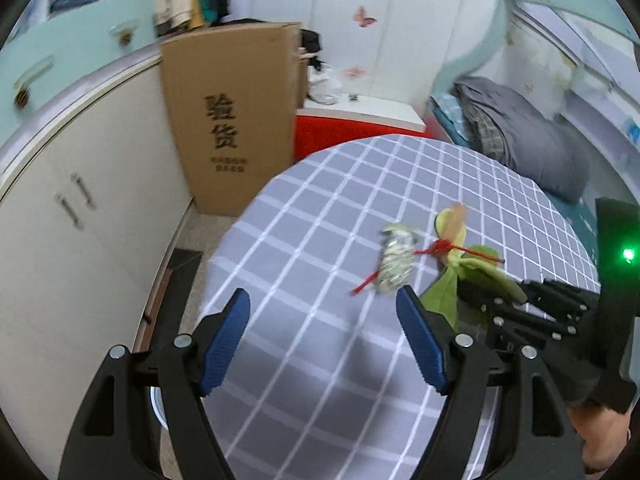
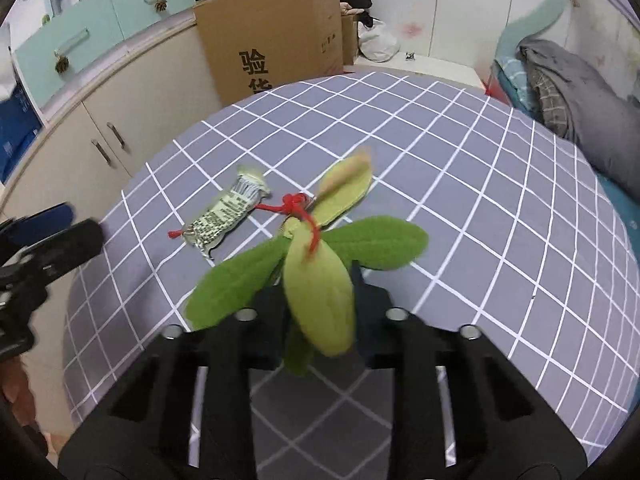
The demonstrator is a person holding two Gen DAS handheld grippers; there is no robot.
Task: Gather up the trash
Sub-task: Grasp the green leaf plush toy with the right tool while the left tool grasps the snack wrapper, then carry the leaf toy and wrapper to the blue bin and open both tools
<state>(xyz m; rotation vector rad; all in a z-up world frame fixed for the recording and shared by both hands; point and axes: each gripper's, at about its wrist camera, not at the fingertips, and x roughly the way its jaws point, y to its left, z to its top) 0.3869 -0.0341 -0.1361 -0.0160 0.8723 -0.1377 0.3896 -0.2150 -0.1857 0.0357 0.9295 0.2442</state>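
A bunch of green and yellow leaves (image 2: 320,280) tied with red string (image 2: 294,204) is clamped in my right gripper (image 2: 316,300), which is shut on its stem end. The bunch also shows in the left wrist view (image 1: 456,276), with the right gripper (image 1: 492,300) at the right. A crumpled silver wrapper (image 2: 224,216) lies on the grey checked tabletop (image 2: 460,184), left of the leaves, with a red string end beside it. My left gripper (image 1: 324,320) is open and empty above the table, its right finger near the wrapper (image 1: 394,260).
A tall cardboard box (image 1: 232,116) stands beyond the table beside white cabinets (image 1: 80,216). A bed with a grey pillow (image 1: 532,136) lies at the right. A red stool (image 1: 352,132) sits behind the table.
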